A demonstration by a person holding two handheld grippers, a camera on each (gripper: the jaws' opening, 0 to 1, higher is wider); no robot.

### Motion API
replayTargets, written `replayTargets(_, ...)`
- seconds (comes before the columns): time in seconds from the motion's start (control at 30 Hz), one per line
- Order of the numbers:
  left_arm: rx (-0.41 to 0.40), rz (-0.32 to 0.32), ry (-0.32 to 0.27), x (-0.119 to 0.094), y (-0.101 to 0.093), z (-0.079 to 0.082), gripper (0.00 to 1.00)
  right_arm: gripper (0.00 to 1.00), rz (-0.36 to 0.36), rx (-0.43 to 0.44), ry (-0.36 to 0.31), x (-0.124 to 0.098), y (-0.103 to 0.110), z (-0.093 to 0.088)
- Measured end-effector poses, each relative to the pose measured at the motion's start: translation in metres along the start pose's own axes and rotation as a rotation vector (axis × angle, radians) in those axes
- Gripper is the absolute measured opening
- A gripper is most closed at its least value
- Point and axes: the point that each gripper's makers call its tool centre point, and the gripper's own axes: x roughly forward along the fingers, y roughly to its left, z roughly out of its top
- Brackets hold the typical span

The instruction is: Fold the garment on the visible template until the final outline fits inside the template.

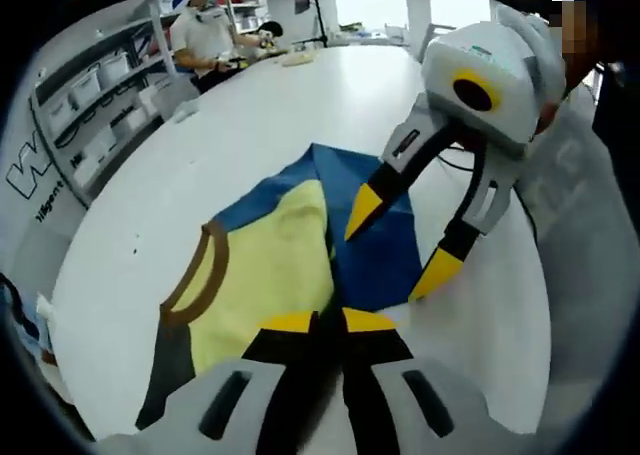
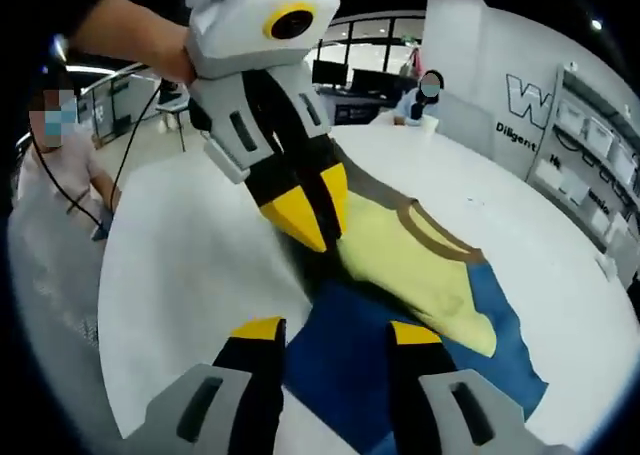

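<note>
Left gripper view
- Left hand-held gripper (image 1: 328, 321): rises from the bottom edge; yellow tips drawn together, pinching the near edge of the garment.
- Garment (image 1: 270, 265): yellow body with a brown neckband and dark sleeve trim, lying flat on the worktop, overlapping a blue template.
- Blue template (image 1: 375, 245): flat sheet under the garment, its far corner pointing away across the worktop; bare blue shows right of the yellow cloth.
- Right hand-held gripper (image 1: 400, 243): enters from the upper right; jaws spread wide, one tip over the blue template, the other at its right edge; nothing between them.
- Worktop (image 1: 230, 135): white, large, rounded.
- Shelving (image 1: 100, 95): left background, holding white bins.
- Person (image 1: 205, 37): seated at the far end of the worktop.

Right gripper view
- Right hand-held gripper (image 2: 338, 330): rises from the bottom; jaws well apart, empty, blue template between and beyond them.
- Left hand-held gripper (image 2: 308, 215): comes down from the top, held by a hand (image 2: 150, 45); yellow tips closed together on a fold of the garment.
- Garment (image 2: 420, 265): yellow cloth, brown neckband to the far side, lying partly over the blue template (image 2: 350, 365).
- Worktop (image 2: 180, 275): white, bare to the left of the cloth.
- Person (image 2: 420, 100): seated at the far edge.
</note>
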Motion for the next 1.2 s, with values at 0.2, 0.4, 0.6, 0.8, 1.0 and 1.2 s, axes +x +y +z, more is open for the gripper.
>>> replayTargets(0.2, 0.010, -0.004, 0.012, 0.002, 0.000, -0.002, 0.12, 0.35, -0.012, -0.050, 0.019, 0.010, 0.003, 0.000)
replayTargets(0.4, 0.036, -0.007, 0.020, 0.006, 0.002, -0.002, 0.14, 0.31, -0.028, -0.061, 0.044, 0.015, -0.002, -0.005)
replayTargets(0.6, 0.003, -0.010, 0.040, 0.008, 0.004, -0.008, 0.08, 0.15, -0.037, -0.084, 0.074, 0.018, -0.007, -0.013)
replayTargets(0.8, -0.035, -0.015, 0.058, 0.009, 0.003, -0.012, 0.07, 0.00, -0.041, -0.115, 0.095, 0.020, -0.010, -0.018)
replayTargets(1.0, -0.097, -0.017, 0.055, 0.006, 0.006, -0.009, 0.06, 0.00, -0.038, -0.102, 0.098, 0.021, -0.012, -0.017)
replayTargets(1.2, -0.018, -0.006, 0.036, 0.003, 0.009, -0.008, 0.07, 0.12, -0.038, -0.079, 0.050, 0.021, -0.009, -0.004)
